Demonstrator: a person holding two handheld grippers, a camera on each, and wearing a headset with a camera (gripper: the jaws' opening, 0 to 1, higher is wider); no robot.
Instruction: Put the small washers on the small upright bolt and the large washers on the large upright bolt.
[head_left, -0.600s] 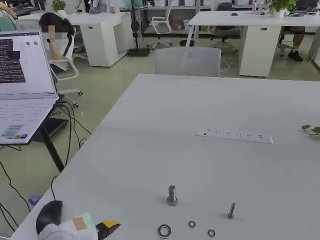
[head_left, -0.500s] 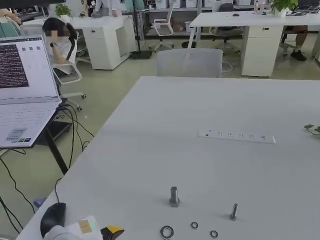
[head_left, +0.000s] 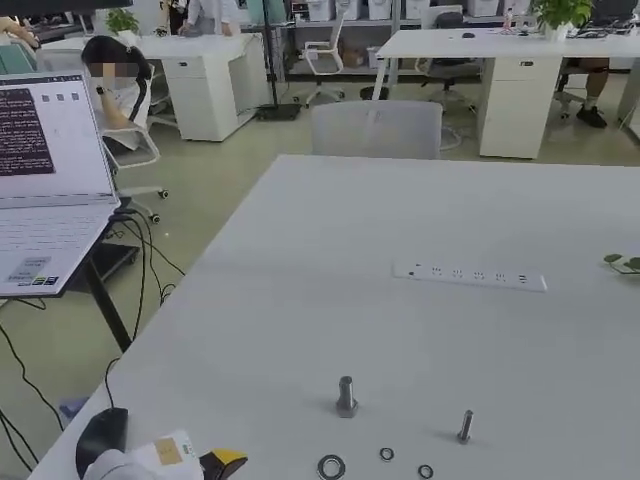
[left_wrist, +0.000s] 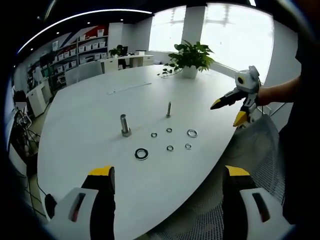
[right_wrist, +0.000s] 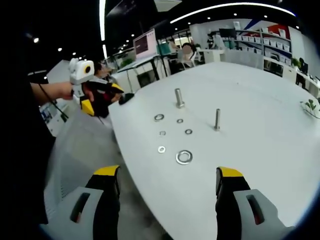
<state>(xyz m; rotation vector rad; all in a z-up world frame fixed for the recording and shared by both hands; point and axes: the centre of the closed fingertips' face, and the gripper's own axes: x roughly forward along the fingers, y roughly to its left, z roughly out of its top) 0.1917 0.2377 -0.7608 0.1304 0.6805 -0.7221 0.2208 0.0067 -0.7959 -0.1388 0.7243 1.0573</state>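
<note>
At the near edge of the white workbench (left_wrist: 90, 130), the left gripper (left_wrist: 168, 172) and the right gripper (right_wrist: 167, 172) hang with jaws spread wide and nothing between them, both short of the hardware. Just beyond, six steel washers lie flat and loose on the tabletop. Two are large washers (left_wrist: 141, 153), bright rings with wide holes, and four are small washers (left_wrist: 170, 148), scattered between and around the big ones. Past the washers stand the two targets, both bare: the stout large bolt (left_wrist: 124, 125), upright on the table, and, apart from it, the slim small bolt (left_wrist: 169, 109). By the look of it the sorting has not begun, with all six washers to be picked up and dropped over their matching bolts. A power strip (head_left: 470, 275) lies farther back.
</note>
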